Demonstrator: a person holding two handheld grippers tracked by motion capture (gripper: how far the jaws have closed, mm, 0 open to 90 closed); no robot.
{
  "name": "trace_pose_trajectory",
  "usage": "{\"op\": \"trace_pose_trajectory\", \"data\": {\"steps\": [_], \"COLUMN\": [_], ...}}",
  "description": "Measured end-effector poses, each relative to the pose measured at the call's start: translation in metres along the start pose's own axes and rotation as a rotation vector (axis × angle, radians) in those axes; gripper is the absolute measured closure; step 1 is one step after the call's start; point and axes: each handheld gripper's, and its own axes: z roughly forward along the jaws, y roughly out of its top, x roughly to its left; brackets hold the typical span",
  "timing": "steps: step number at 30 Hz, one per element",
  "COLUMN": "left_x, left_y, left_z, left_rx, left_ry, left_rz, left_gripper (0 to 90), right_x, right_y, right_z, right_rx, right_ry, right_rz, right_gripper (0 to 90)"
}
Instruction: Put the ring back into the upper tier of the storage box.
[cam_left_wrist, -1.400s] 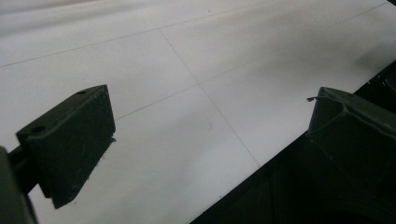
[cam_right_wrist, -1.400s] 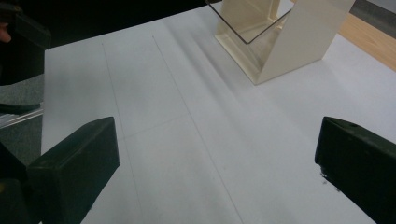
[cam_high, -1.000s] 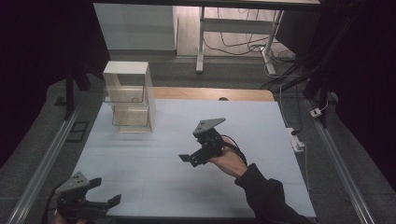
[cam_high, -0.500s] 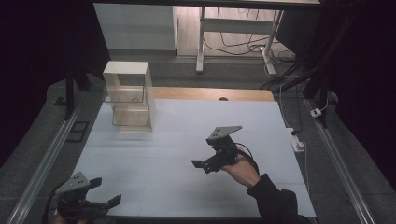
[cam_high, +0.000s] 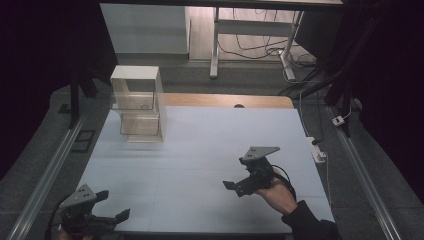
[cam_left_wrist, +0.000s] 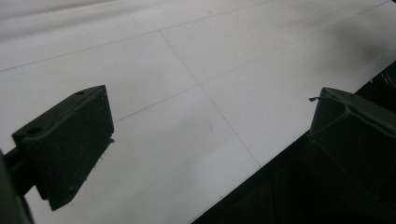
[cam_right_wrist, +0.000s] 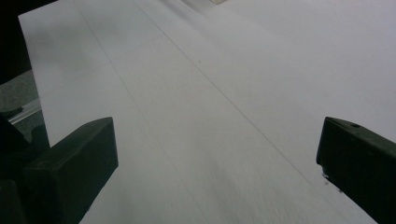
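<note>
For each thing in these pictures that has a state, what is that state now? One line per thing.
Left gripper: open, holds nothing, at the table's near left corner.
Right gripper: open, holds nothing, over the near right part of the table.
Clear box: upright at the far left of the table, its front looks open; contents cannot be told.
Table: bare white top.

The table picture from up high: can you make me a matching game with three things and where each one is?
Things:
1. left gripper
2. right gripper
3. clear box stand

Places:
A. far left part of the white table
B. near left corner of the table
C. near right part of the table, held by a hand

Pairs: 1-B, 2-C, 3-A
</note>
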Motion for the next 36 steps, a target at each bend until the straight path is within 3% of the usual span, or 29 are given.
{"op": "trace_pose_trajectory", "data": {"steps": [19,36], "left_x": [0.0,0.0], "left_y": [0.0,0.001], "left_z": [0.0,0.001], "left_rx": [0.006,0.004], "left_ry": [0.0,0.004], "left_rz": [0.001,-0.004], "left_gripper": [0.2,0.1], "right_x": [-0.007,-0.007], "right_y": [-0.062,-0.102], "right_z": [-0.062,-0.107], "right_rx": [-0.002,-0.017], "right_ry": [-0.131,-0.258], "right_rz": [0.128,0.244], "right_gripper": [0.0,0.0]}}
